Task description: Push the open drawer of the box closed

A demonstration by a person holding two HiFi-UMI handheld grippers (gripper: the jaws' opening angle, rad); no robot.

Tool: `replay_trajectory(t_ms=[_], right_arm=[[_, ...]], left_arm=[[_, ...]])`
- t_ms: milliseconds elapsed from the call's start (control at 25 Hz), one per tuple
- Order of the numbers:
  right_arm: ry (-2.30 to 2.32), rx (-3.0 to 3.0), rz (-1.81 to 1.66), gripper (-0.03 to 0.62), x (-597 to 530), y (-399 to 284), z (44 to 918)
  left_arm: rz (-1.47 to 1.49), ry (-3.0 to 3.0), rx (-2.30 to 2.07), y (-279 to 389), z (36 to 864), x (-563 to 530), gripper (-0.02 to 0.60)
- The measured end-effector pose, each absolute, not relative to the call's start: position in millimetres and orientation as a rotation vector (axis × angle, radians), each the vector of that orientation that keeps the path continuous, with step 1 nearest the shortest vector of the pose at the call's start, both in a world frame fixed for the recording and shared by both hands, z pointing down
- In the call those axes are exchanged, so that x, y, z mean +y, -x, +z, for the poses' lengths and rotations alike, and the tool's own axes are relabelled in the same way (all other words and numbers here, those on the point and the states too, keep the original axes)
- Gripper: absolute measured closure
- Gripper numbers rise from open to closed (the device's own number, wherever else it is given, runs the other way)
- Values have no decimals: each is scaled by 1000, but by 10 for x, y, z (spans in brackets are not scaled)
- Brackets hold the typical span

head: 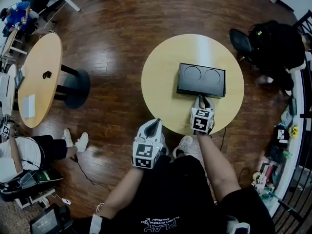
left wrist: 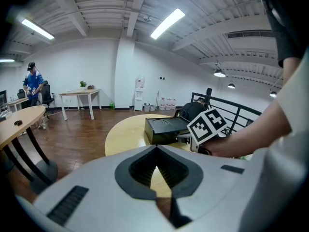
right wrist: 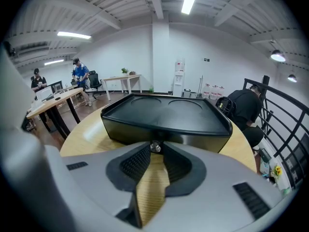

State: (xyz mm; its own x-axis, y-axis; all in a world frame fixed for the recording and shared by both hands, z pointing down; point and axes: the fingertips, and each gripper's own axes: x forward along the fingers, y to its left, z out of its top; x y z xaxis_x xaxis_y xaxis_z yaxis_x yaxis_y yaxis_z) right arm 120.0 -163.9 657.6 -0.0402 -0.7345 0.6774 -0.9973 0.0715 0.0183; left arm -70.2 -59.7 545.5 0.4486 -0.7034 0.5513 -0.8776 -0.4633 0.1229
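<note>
Since the job is a shove rather than a lift, the person has brought the right gripper (head: 202, 101) low and square to the near face of the black box (head: 201, 79). The box sits a little right of centre on the round table (head: 161, 106). From the right gripper view its jaws are drawn narrow, and their tips are nipped on the small metal knob (right wrist: 155, 147) in the middle of the drawer front (right wrist: 183, 137). That hold looks chosen to keep the push straight along the drawer's travel. From where I stand the drawer seems nearly home. I can see no clear gap between it and the box body, so I'd judge little travel is left.

The left gripper (head: 155, 123) hangs back off the table's near rim, close to the person's body. Its jaws meet at the tips with nothing between them. It isn't bracing the box, so a firm push could slide the whole box away instead of seating the drawer.

There is room for that, though. Bare wood lies behind the box before the far rim, and more lies open to its left. Nothing else stands on the table to snag. The near edge is tighter, as the right forearm reaches in over the rim to get at the box
</note>
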Motion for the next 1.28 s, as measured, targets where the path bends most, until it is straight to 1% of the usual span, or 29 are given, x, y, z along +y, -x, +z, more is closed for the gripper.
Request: replay_trajectory(t_ms=[240, 440, 560, 720, 840, 1040, 1280], right_arm=[[-1764, -1867, 647, 522, -1418, -1337, 6260], [-1755, -1964, 572, 522, -1254, -1372, 5877], [-1729, -2018, 501, 563, -1130, -1360, 5658], [-1706, -2070, 424, 588, -1035, -1309, 5428], [-1705, -2103, 430, 588, -930, -1385, 5367], [-1686, -2142, 432, 589, -812, -1465, 5312], [-1664, -2174, 455, 589, -775, -1418, 5249]], left_arm=[[600, -2332, -1321, 591, 5376, -545, 584], [599, -2355, -1301, 383, 5340, -514, 584], [607, -2379, -1282, 243, 5304, -476, 584], [618, -2390, -1262, 155, 5297, -485, 584], [580, -2366, -1272, 32, 5271, -480, 584], [471, -2379, -1339, -109, 4951, -607, 584], [484, -2410, -1401, -67, 4911, -597, 584]])
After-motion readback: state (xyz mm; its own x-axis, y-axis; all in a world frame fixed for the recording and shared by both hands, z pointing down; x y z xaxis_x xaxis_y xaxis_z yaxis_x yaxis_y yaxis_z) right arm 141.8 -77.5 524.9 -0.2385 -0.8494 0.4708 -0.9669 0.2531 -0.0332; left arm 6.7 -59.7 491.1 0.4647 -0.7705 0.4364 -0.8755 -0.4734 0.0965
